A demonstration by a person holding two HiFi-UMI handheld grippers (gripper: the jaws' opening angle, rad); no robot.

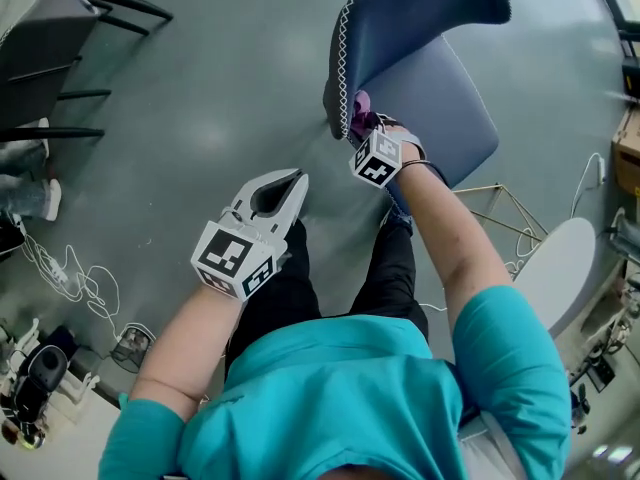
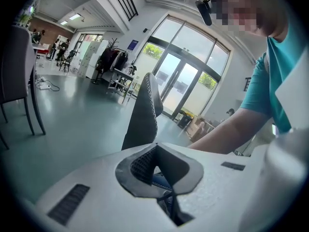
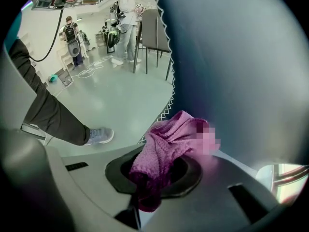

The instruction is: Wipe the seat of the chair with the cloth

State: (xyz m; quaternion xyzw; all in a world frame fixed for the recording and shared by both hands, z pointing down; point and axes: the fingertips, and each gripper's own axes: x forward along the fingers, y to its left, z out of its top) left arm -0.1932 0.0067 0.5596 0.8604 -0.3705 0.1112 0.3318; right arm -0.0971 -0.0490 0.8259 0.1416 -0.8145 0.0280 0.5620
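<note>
The chair has a lighter blue seat point(image 1: 445, 103) and a dark blue curved back point(image 1: 400, 13) edged with white stitching. My right gripper point(image 1: 360, 120) is shut on a purple cloth point(image 1: 360, 102), held at the stitched edge of the back where it meets the seat. In the right gripper view the cloth point(image 3: 166, 146) bunches out of the jaws and touches the blue chair surface point(image 3: 241, 66). The left gripper point(image 1: 297, 181) hangs over the floor left of the chair, jaws shut and empty. Its own view shows the chair's edge point(image 2: 145, 112) ahead of the left gripper point(image 2: 155, 148).
Dark chairs point(image 1: 50, 48) stand at the upper left. Cables point(image 1: 70, 278) and small devices lie on the grey floor at the left. A gold wire frame point(image 1: 500, 208) and a white rounded object point(image 1: 560, 268) sit right of the chair. People point(image 3: 128, 23) stand far off.
</note>
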